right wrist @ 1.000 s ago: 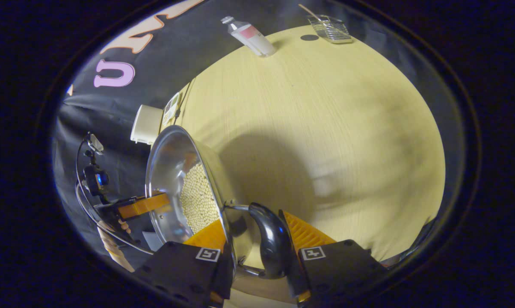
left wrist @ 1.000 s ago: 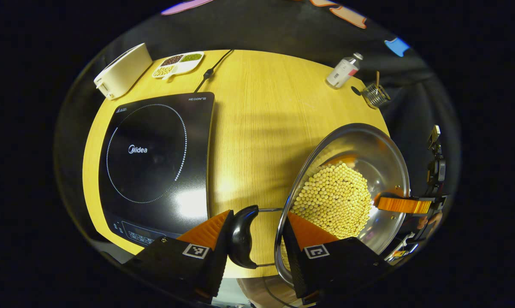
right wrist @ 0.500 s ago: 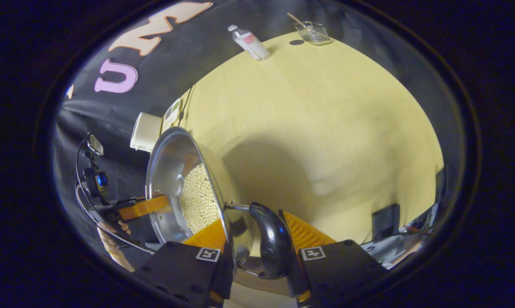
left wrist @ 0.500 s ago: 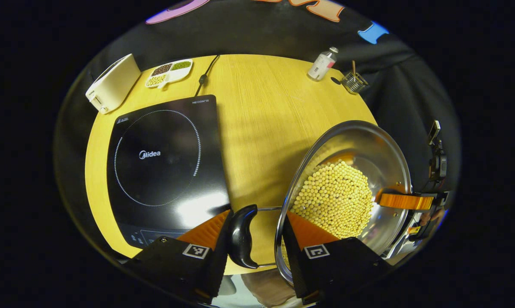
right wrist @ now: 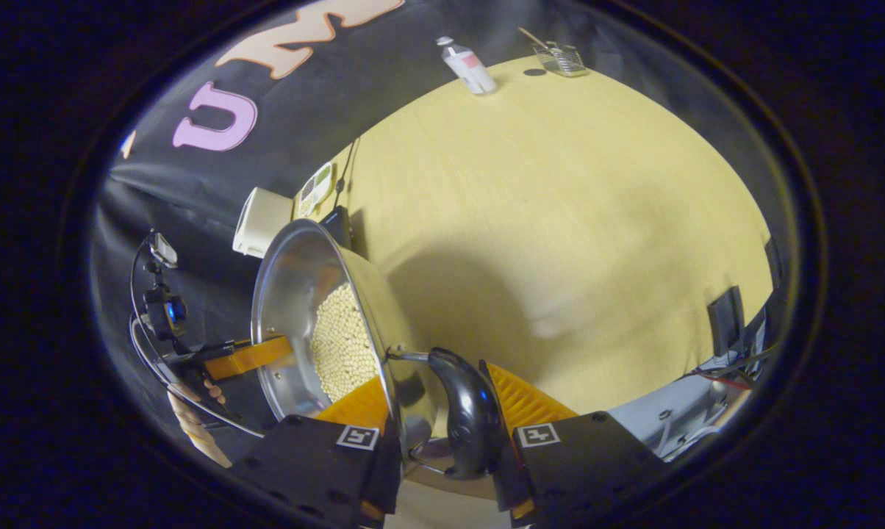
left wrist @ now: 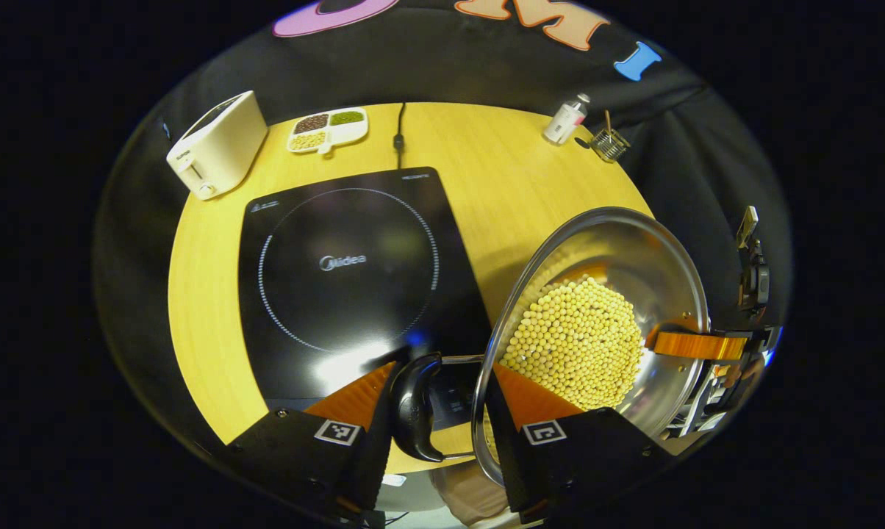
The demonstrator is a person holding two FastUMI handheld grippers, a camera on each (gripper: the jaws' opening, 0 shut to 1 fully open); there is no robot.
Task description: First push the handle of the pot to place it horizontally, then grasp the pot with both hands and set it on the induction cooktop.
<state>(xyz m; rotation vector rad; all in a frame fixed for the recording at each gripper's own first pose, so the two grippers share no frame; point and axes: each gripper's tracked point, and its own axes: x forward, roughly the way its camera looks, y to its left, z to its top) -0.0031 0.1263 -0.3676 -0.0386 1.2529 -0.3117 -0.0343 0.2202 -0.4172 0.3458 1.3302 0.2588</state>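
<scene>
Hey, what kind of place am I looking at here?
Likely a mock kitchen set up in a recording booth: a wooden table holds an induction cooktop, a toaster and a pot of beans.

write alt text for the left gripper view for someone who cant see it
The left gripper grips a steel pot of pale beans by its rim and black handle, held above a wooden table beside a black induction cooktop. The right gripper holds the pot's far rim. A toaster, a divided dish and a small bottle sit at the table's far edge.
</scene>
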